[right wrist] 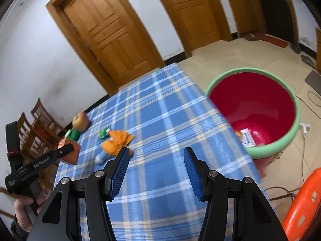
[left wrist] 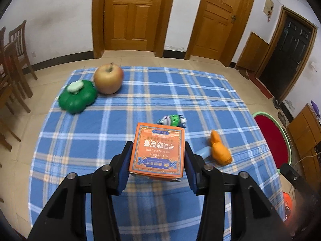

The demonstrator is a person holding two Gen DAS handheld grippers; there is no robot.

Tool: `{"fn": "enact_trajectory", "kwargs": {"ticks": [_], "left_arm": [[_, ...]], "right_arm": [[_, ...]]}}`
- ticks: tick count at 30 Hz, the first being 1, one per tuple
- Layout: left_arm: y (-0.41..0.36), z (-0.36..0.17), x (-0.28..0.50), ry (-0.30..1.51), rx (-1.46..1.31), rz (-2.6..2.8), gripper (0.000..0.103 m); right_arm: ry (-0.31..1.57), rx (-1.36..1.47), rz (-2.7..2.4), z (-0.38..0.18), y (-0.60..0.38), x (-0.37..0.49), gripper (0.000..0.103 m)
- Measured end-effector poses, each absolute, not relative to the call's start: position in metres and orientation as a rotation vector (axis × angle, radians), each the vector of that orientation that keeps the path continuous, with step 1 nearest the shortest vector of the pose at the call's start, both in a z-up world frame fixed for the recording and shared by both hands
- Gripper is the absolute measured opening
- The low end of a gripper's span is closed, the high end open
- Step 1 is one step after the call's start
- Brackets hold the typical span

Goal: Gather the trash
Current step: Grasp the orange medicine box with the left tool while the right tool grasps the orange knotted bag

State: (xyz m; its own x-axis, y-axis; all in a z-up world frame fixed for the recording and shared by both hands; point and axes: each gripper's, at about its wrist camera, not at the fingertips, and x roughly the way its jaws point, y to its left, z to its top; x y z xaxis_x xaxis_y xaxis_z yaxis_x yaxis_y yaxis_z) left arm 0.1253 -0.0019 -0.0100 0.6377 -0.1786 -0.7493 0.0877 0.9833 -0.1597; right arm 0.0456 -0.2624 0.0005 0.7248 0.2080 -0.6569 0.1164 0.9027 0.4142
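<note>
My left gripper [left wrist: 157,150] is shut on an orange cardboard box [left wrist: 157,148] and holds it above the blue plaid tablecloth [left wrist: 140,104]. The box also shows in the right wrist view [right wrist: 69,150], with the left gripper around it. An orange cloth item [left wrist: 219,149] with a pale blue end and a small green-and-white wrapper [left wrist: 173,120] lie just beyond the box. My right gripper [right wrist: 156,160] is open and empty over the cloth, near its right edge. A red bin with a green rim [right wrist: 254,108] stands on the floor to the right, with paper at its bottom.
An apple [left wrist: 109,78] and a green pumpkin-shaped toy [left wrist: 78,96] sit at the table's far left. Wooden chairs [left wrist: 12,60] stand to the left. An orange plastic stool [right wrist: 305,206] stands at the lower right, with cables on the floor. Wooden doors [left wrist: 130,14] are behind.
</note>
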Motion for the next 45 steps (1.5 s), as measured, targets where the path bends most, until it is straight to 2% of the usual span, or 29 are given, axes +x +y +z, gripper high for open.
{"fn": "enact_trajectory", "kwargs": {"ticks": [13,22,29,32,45], "left_arm": [[0.024,-0.024,0.116,0.876,-0.161,-0.130,0.048],[0.021,-0.036,0.117,0.896,-0.162,-0.165,0.048],[0.021,-0.040,0.118,0.902,-0.171,-0.170,0.048],[0.021,-0.041,0.116,0.902,-0.171,-0.175,0.048],[0.004,-0.028,0.104,0.879,-0.165,-0.226,0.048]], "right_arm": [[0.907,0.299,0.199,-0.015,-0.195,0.101,0.057],[0.931,0.239,0.233,-0.035,-0.171,0.131,0.057],[0.945,0.272,0.251,-0.044,-0.172,0.138,0.028],[0.936,0.297,0.247,-0.046,-0.174,0.136,0.021],[0.809,0.373,0.230,-0.018,-0.199,0.089,0.017]]}}
